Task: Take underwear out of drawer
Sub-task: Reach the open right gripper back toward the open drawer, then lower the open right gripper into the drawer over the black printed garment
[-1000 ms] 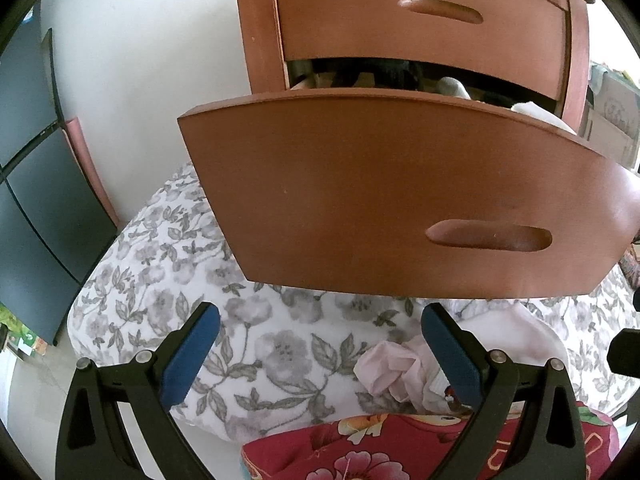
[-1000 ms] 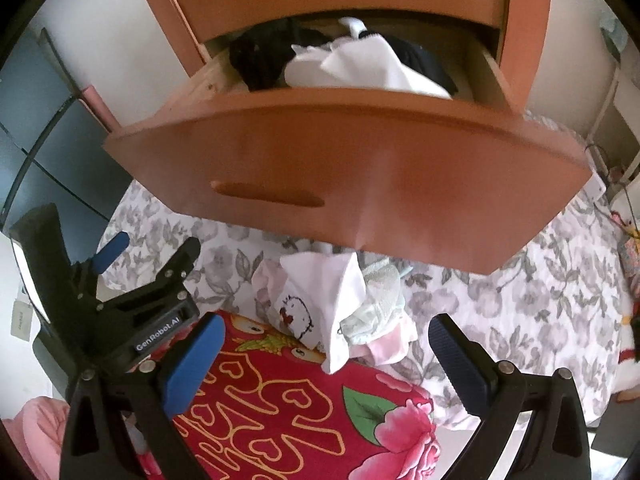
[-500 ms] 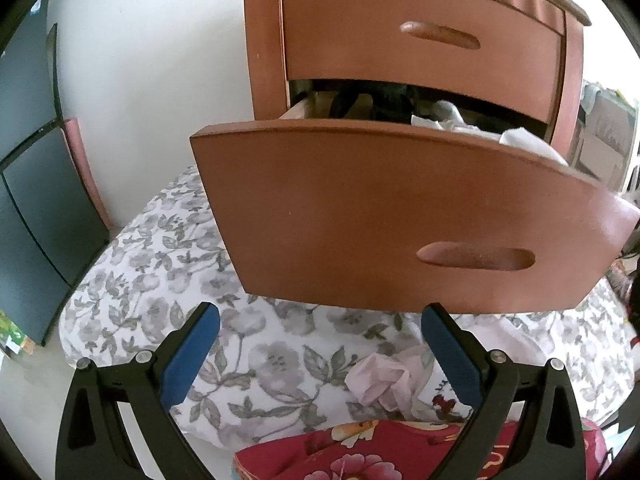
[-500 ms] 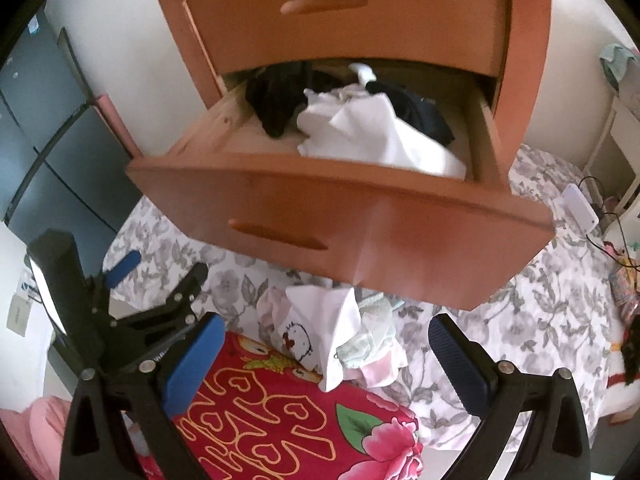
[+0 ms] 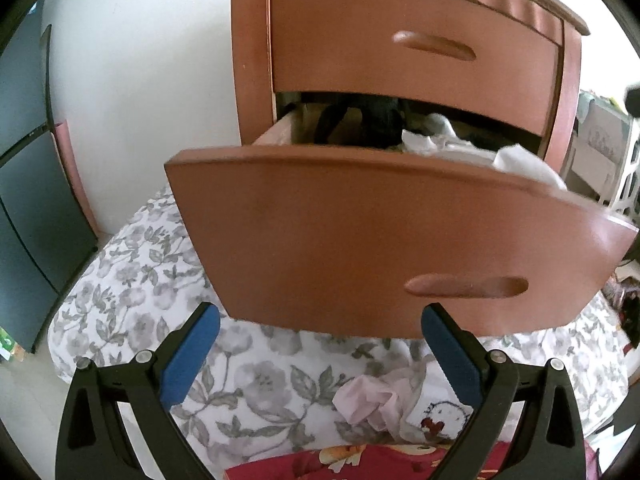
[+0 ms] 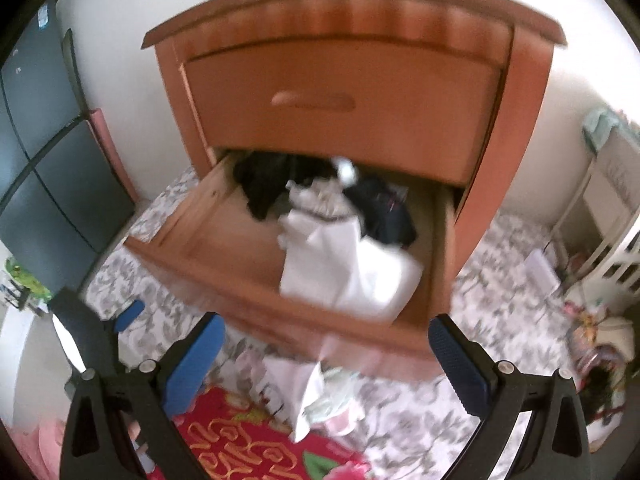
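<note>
The lower drawer (image 6: 224, 252) of the wooden nightstand (image 6: 516, 128) stood pulled out over a bed covered in a grey floral sheet (image 5: 132, 280). Inside it lay the underwear: a white garment (image 6: 344, 268) bunched toward the right side, and black garments (image 6: 264, 188) pushed to the back, partly tucked under the closed upper drawer (image 6: 344, 112). The right wrist view was smeared with motion blur, so folds and edges of the clothes were hard to separate — how many pieces lay there could not be told.

From the left wrist view the curved drawer front (image 5: 380, 240) blocked nearly all of the contents; only a strip of white cloth (image 5: 516, 160) and something dark showed above its top edge.

The right gripper (image 6: 326, 354) hovered in front of the drawer with its blue-padded fingers spread wide and nothing between them. The left gripper (image 5: 320, 344) sat lower, below the drawer front, its fingers likewise wide apart and empty; in the right view only one blue tip and part of its black body showed at the left edge.

On the sheet below the drawer lay a small heap of pale garments (image 6: 328, 400) — white, pink and mint — beside a red flowered cloth (image 6: 248, 444) cut off by the bottom of the frame. One white piece bore a cartoon print (image 5: 444, 420), half hidden by a gripper finger.
</note>
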